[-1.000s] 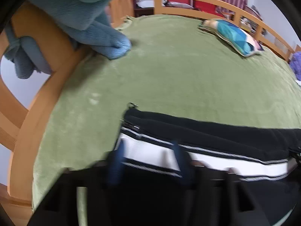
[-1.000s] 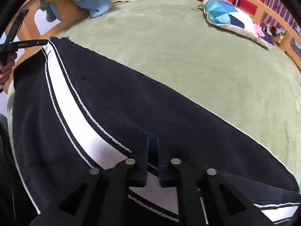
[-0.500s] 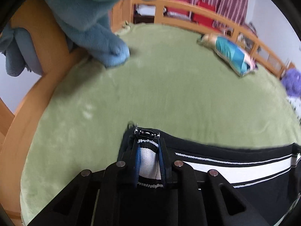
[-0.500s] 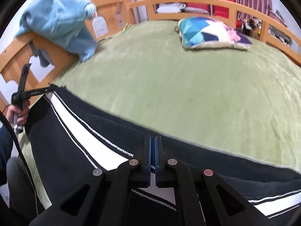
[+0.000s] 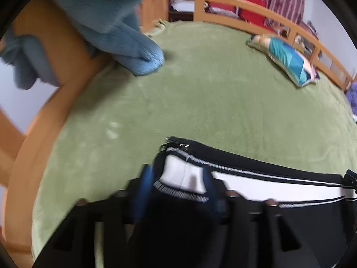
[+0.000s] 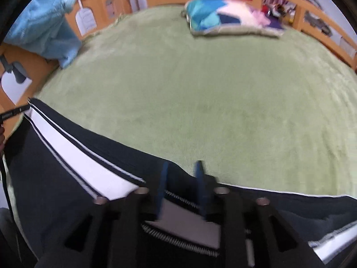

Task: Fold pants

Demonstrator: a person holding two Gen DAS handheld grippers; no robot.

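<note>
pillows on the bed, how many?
1: a multicolour pillow lying at the far end of the green bed cover, near the wooden rail. The near part of the bed is out of view.

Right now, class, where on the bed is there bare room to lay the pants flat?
The green plush blanket lies bare between the black white-striped pants, blue fleece throw and patchwork pillow. The near edge, under both tongs, is crowded.
</note>
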